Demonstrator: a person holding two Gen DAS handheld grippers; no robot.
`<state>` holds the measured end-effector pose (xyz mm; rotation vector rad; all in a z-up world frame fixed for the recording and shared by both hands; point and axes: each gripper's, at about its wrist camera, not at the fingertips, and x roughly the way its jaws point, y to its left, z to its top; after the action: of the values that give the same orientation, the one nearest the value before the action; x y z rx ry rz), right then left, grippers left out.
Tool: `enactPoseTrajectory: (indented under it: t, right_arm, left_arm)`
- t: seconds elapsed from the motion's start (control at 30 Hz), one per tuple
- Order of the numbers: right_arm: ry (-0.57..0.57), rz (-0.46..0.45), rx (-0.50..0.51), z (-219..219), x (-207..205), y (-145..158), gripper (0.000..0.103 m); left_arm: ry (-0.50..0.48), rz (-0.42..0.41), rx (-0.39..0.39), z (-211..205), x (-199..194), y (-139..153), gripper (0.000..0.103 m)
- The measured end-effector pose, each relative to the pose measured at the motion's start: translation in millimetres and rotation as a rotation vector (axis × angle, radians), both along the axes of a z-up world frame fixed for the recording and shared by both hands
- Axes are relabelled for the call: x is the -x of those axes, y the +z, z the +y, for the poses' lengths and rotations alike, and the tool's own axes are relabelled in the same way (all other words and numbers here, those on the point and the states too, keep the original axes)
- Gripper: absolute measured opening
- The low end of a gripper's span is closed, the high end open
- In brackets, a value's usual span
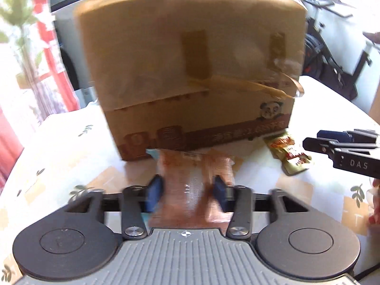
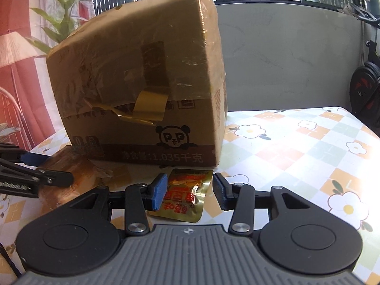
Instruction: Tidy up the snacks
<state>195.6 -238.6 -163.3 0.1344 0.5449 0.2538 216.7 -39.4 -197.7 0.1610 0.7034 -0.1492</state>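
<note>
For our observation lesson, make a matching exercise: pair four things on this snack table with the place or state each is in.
Things:
1. cardboard box
2. gold snack pouch
3. clear orange-brown snack packet
4. loose tape strip

Places or states:
A. between the left hand-held gripper's fingers
B. standing on the flowered tablecloth
C. peeling off the box's front
D. lying flat between the right hand-held gripper's parted fingers

Pairs: 1-B, 2-D, 3-A, 4-C

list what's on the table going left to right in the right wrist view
left gripper → bread packet → cardboard box → gold snack pouch, lying between the right gripper fingers
</note>
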Motion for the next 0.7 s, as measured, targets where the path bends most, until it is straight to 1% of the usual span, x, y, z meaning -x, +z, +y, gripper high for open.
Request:
enactPoseTrajectory:
  t: [0.07, 0.17, 0.23, 0.27, 0.3, 0.33, 0.43, 0.53, 0.57, 0.63, 0.7]
  right_arm:
    - [0.000, 0.002, -0.007, -1, 0, -1, 0.046]
    - [-0.005, 0.013, -0.020, -3, -2, -2, 0.046]
    - [-0.006, 0.016, -0.022, -4, -3, -2, 0.046]
    - [-0.005, 0.016, -0.020, -4, -3, -2, 0.046]
    - [-0.004, 0.017, -0.018, -3, -4, -2, 0.046]
    - [-0.002, 0.021, -0.013, -2, -5, -3, 0.046]
    - [0.007, 0.030, -0.002, 0, -7, -3, 0.046]
    - [0.014, 0.036, 0.002, 1, -8, -4, 0.046]
    - [0.015, 0.040, 0.001, 1, -9, -5, 0.046]
    - [0.016, 0.046, -0.001, 0, -10, -5, 0.046]
    - [0.016, 0.048, -0.005, 0, -9, -6, 0.046]
  left_arm:
    - [0.011, -0.001, 0.021, 9, 4, 3, 0.033]
    - [0.008, 0.010, 0.049, 15, 1, 5, 0.034]
    - [-0.008, 0.021, 0.086, 17, 0, 8, 0.050]
    - [-0.013, 0.022, 0.101, 13, -3, 9, 0.070]
    - [-0.015, 0.019, 0.107, 10, -5, 7, 0.085]
    - [-0.019, 0.020, 0.102, 6, -6, 5, 0.087]
    - [-0.041, 0.050, 0.042, -13, -12, -3, 0.088]
    - [-0.011, 0.058, -0.089, -30, -18, -17, 0.087]
    - [-0.002, 0.069, -0.106, -32, -21, -21, 0.083]
    - [0.016, 0.049, -0.089, -26, -18, -23, 0.078]
    - [0.021, 0.043, -0.033, -19, -16, -19, 0.075]
